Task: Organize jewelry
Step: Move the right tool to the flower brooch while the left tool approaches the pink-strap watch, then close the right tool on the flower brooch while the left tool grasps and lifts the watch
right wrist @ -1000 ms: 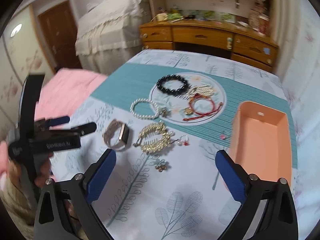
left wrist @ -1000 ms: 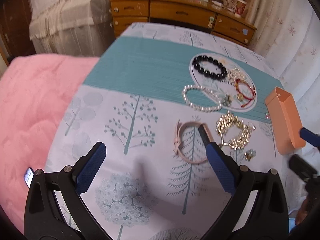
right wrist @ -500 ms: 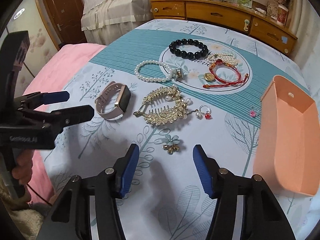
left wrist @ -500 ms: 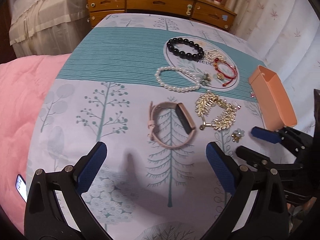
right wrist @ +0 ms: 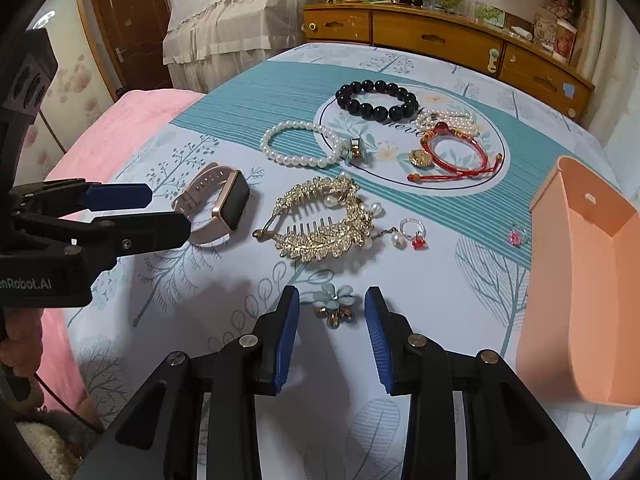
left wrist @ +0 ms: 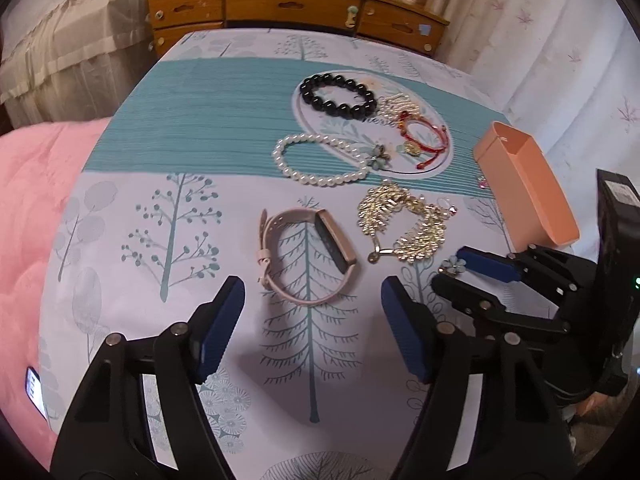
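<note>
A small pale-blue flower brooch point(right wrist: 334, 305) lies on the tree-print cloth between the tips of my right gripper point(right wrist: 332, 300). Its jaws are closing and the pads stand just clear of the brooch. My left gripper point(left wrist: 312, 292) hovers over the pink-strapped watch point(left wrist: 308, 252), jaws closing, nothing pressed. Beyond the watch lie a gold hair comb point(right wrist: 320, 220), a pearl bracelet point(right wrist: 296, 144), a black bead bracelet point(right wrist: 368, 111) and a red cord bracelet point(right wrist: 452, 176). An open orange box point(right wrist: 580, 280) stands at the right.
A ring with a red stone point(right wrist: 414, 232) and a tiny pink gem point(right wrist: 516, 236) lie near the box. A pink quilt point(left wrist: 28, 220) borders the cloth on the left. A wooden dresser point(left wrist: 296, 4) stands behind it.
The right gripper came down to the flower brooch and narrowed from wide to close around it. The left gripper moved over the watch and its jaws narrowed.
</note>
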Demonstrator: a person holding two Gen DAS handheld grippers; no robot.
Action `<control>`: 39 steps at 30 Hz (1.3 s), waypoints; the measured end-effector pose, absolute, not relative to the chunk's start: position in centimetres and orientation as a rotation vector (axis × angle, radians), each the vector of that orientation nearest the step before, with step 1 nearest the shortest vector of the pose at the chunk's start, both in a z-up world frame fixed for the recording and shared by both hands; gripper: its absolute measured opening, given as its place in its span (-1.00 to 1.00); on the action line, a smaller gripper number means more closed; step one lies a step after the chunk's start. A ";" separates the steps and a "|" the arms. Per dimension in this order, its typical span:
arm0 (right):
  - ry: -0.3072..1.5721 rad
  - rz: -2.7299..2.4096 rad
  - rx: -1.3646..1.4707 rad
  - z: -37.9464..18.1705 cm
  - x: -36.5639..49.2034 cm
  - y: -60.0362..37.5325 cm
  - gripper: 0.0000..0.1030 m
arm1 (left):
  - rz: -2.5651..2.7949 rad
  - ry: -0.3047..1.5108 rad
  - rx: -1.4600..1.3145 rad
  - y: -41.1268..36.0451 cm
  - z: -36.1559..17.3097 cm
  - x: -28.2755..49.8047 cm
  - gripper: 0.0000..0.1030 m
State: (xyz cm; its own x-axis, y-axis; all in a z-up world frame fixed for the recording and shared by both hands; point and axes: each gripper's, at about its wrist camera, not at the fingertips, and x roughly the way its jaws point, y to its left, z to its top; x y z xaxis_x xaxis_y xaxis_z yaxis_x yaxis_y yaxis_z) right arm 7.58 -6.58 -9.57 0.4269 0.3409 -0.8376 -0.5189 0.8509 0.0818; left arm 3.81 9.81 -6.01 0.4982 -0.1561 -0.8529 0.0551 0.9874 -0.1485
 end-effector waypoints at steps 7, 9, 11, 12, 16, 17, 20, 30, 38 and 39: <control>0.979 0.552 -0.207 -9.6 7.7 -6.4 -0.45 | -0.259 1.015 0.134 8.0 -5.9 4.2 0.33; 0.978 0.555 -0.194 -9.6 7.8 -6.5 -0.53 | -0.273 1.011 0.175 7.9 -5.7 4.4 0.33; 0.977 0.551 -0.182 -9.6 7.8 -6.6 -0.57 | -0.278 1.012 0.163 8.4 -5.3 4.8 0.33; 0.976 0.550 -0.175 -9.7 7.8 -6.7 -0.60 | -0.274 1.019 0.135 8.8 -5.2 5.2 0.33; 0.974 0.553 -0.147 -9.7 7.8 -7.1 -0.60 | -0.188 1.074 0.025 10.9 -5.8 6.7 0.23; 0.972 0.553 -0.147 -9.7 7.8 -7.1 -0.60 | -0.161 1.096 0.008 11.2 -6.2 7.0 0.06; 0.972 0.560 -0.142 -9.7 7.7 -7.2 -0.60 | -0.117 1.151 -0.074 12.5 -7.4 7.6 -0.18; 0.972 0.567 -0.116 -9.7 7.7 -7.5 -0.60 | -0.030 1.197 -0.102 12.6 -9.1 8.3 -0.70; 0.965 0.579 -0.086 -9.5 7.3 -8.0 -0.61 | -0.033 1.155 -0.171 12.1 -8.6 7.6 -0.88; 0.958 0.582 -0.078 -9.3 7.2 -8.1 -0.61 | -0.030 1.145 -0.183 12.2 -8.3 7.4 -0.88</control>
